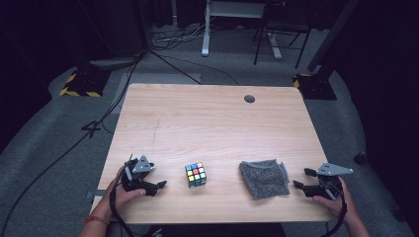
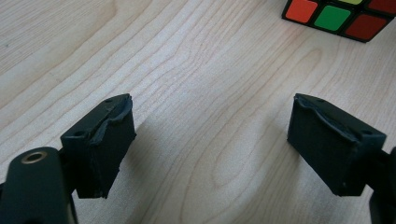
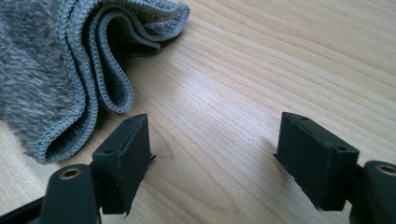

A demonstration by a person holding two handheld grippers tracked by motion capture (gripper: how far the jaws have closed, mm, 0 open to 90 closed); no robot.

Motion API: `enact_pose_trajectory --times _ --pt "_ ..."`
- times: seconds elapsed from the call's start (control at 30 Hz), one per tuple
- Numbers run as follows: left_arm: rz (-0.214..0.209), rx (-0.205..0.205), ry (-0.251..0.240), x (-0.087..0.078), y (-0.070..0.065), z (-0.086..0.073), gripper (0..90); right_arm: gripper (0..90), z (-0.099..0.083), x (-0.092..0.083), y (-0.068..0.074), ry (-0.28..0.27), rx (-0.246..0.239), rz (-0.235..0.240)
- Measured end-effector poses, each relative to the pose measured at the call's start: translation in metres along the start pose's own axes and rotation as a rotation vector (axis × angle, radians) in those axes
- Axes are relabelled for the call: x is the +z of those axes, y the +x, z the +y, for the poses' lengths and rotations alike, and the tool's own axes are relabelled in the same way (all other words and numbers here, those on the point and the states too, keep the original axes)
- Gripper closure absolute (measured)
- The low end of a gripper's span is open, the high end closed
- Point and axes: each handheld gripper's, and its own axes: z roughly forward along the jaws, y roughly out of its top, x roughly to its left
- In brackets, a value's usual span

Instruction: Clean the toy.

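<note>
A scrambled colour cube (image 1: 196,175) stands on the wooden table (image 1: 207,118) near its front edge. A folded grey cloth (image 1: 264,178) lies to the right of it. My left gripper (image 1: 157,178) rests low at the front left, pointing right toward the cube, a short gap away. In the left gripper view its jaws (image 2: 212,116) stand open over bare wood, with the cube (image 2: 341,16) at the top right. My right gripper (image 1: 301,178) sits just right of the cloth, pointing left at it. Its jaws (image 3: 215,126) are wide open and hold nothing; the cloth (image 3: 46,70) lies beside the left jaw.
A round cable hole (image 1: 249,98) is set in the table's far side. Beyond the table, cables trail over the grey floor, and stand bases with yellow-black tape (image 1: 81,84) sit at the far corners. The far half of the table is bare wood.
</note>
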Motion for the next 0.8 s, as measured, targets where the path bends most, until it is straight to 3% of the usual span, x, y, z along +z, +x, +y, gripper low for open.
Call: enact_pose_trajectory --times 0.8 --pt "0.003 -0.004 0.000 -0.0001 -0.0005 -0.0002 15.4 25.4 -0.0001 -0.0001 0.0011 -0.001 0.002 -0.008"
